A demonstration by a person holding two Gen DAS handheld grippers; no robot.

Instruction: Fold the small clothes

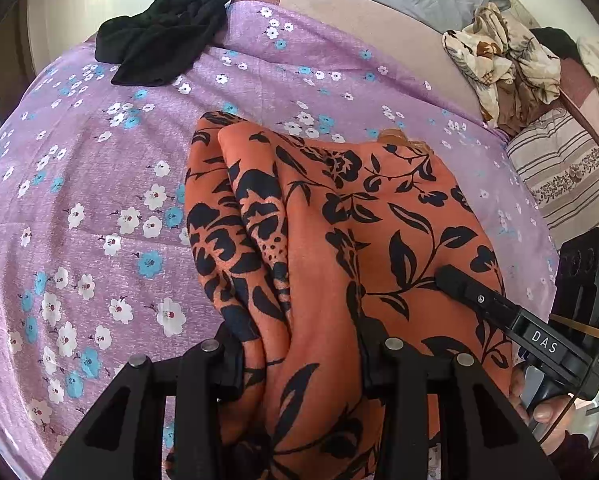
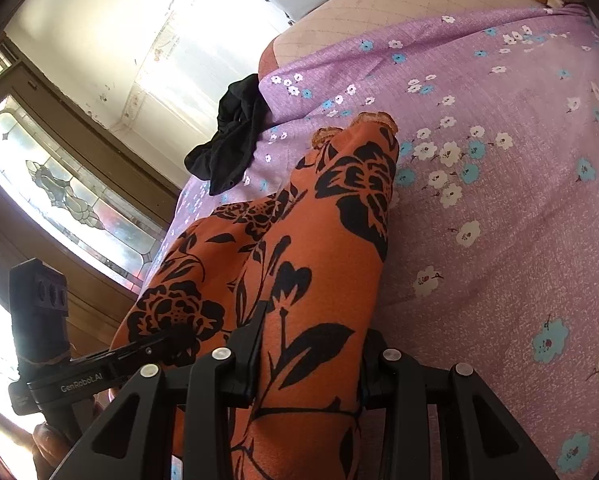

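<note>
Both tongs (image 1: 299,360) (image 2: 307,364) grip bunched orange floral cloth (image 1: 339,220), jaws partly closed.

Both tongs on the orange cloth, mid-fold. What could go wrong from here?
1. The orange floral garment is bunched in ridges near the left tongs; the fold may set crooked.
2. The right tongs hold thick gathered cloth; a layer might slip.
3. The purple bedsheet could get dragged along.

A striped pillow (image 1: 571,172) lies beside the lilac flowered bedsheet (image 1: 99,200), a stained-glass window (image 2: 59,196) nearby.
</note>
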